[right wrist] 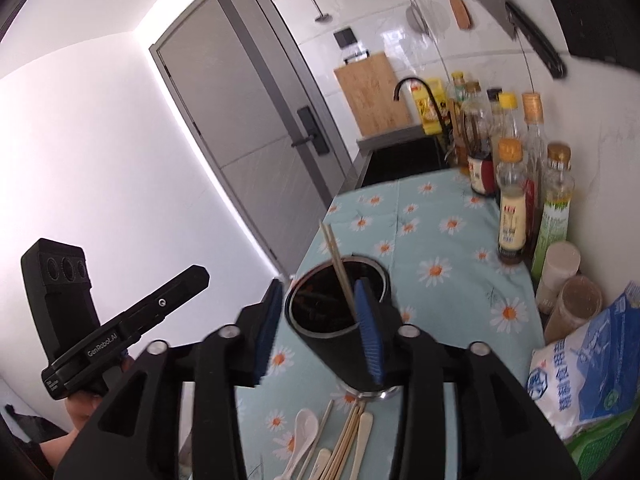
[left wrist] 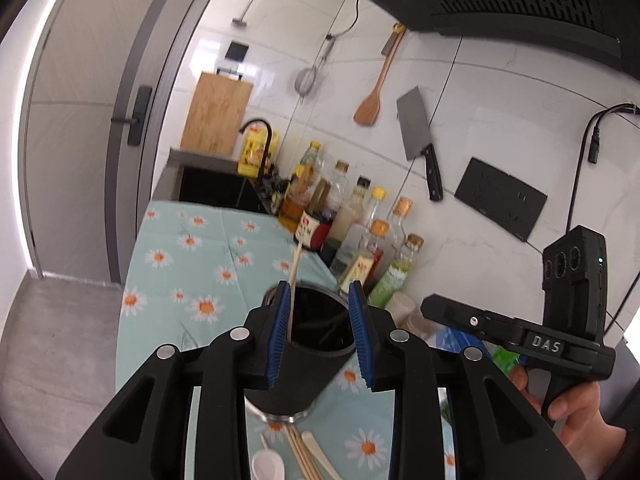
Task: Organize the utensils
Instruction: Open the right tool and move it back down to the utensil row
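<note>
1. Nearest the lens, the left tongs (left wrist: 320, 336) stand partly open, blue pads on either side of a black cup (left wrist: 308, 364). Nothing is pinched; a pair of chopsticks (left wrist: 294, 276) passes close beside the left pad, seemingly free.
2. Right tongs (right wrist: 320, 330) also stand apart around the same cup (right wrist: 340, 332), gripping nothing. Their pads do not press on its wall.
3. The cup stands upright on a worktop (right wrist: 440, 248) covered by a daisy-print cloth; the chopsticks (right wrist: 338, 268) lean inside it, tips poking above the rim, so they are likely stored already.
4. More utensils lie loose on the cloth just in front of the cup: a white spoon (right wrist: 302, 436) and a bundle of wooden sticks (right wrist: 346, 440). These probably remain to be sorted.
5. Bottles (right wrist: 512, 200) line the wall, well clear of the work.
</note>
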`<state>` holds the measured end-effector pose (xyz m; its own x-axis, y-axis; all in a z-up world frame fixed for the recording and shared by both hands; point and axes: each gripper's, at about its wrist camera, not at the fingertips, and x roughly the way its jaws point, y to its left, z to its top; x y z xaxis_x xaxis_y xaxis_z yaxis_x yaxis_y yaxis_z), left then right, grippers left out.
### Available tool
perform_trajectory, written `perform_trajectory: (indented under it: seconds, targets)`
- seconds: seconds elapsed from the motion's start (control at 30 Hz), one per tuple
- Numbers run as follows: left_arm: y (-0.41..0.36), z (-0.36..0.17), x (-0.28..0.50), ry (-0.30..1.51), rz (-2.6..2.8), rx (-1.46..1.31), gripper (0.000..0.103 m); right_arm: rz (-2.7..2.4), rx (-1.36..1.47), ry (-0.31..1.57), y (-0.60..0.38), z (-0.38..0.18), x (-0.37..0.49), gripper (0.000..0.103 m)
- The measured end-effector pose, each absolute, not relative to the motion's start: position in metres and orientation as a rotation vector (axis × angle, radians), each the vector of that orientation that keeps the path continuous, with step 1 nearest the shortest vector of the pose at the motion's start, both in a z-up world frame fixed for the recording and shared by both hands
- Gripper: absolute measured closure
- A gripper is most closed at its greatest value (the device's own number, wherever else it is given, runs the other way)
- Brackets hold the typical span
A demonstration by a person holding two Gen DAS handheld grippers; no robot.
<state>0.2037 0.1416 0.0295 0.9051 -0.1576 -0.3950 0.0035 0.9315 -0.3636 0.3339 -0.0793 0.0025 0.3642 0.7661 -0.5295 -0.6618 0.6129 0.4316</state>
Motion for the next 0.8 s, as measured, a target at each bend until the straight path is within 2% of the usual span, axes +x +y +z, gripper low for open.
perform_trajectory:
  seconds: [0.1,0.2,0.8]
  targets:
    - [0.143,0.025,0.196,0.461,-0.081,-0.374,0.071,0.919,0.171,0.846,-0.085,-0.009,0.332,0.054]
    - [0.144,0.017,0.187,0.491,-0.093,-0.401,0.054,0.931,0.192,0.936,-0.094,-0.026,0.332,0.054]
    - [0.145,-0.063,0.165,0.775,-0.115,-0.493,0.053,0.939,0.267,1.410,-0.118,-0.137,0.325,0.054]
